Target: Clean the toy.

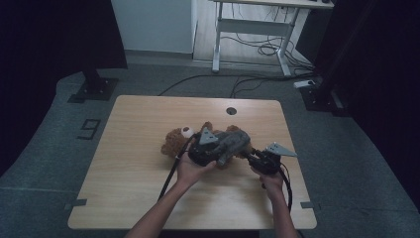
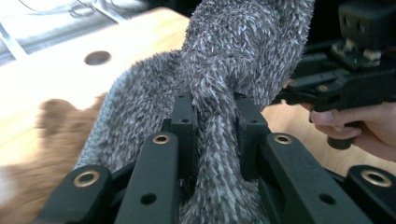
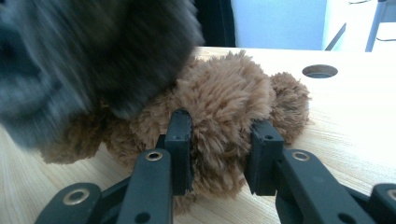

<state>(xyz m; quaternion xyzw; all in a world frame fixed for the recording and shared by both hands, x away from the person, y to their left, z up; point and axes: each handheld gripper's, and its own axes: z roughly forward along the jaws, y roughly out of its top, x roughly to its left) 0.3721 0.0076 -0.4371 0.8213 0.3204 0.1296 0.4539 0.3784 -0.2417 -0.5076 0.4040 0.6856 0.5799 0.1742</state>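
Observation:
A brown teddy bear [image 1: 173,141] lies on the wooden table [image 1: 133,119] near its middle, partly covered by a grey fuzzy cloth [image 1: 233,141]. My left gripper [image 1: 218,148] is over the bear, and in the left gripper view it [image 2: 215,121] is shut on a bunched fold of the grey cloth [image 2: 233,56]. My right gripper [image 1: 250,154] comes in from the right. In the right gripper view it [image 3: 222,140] is closed on a plump brown limb of the bear [image 3: 224,93], with fur bulging between the jaws. The blurred grey cloth [image 3: 70,60] hangs above at left.
A round cable hole [image 1: 231,110] sits at the table's far edge. On the floor beyond are a white desk frame [image 1: 252,29] with loose cables, and black stand bases [image 1: 94,87] at left and right. Bare tabletop lies left of the bear and in front of it.

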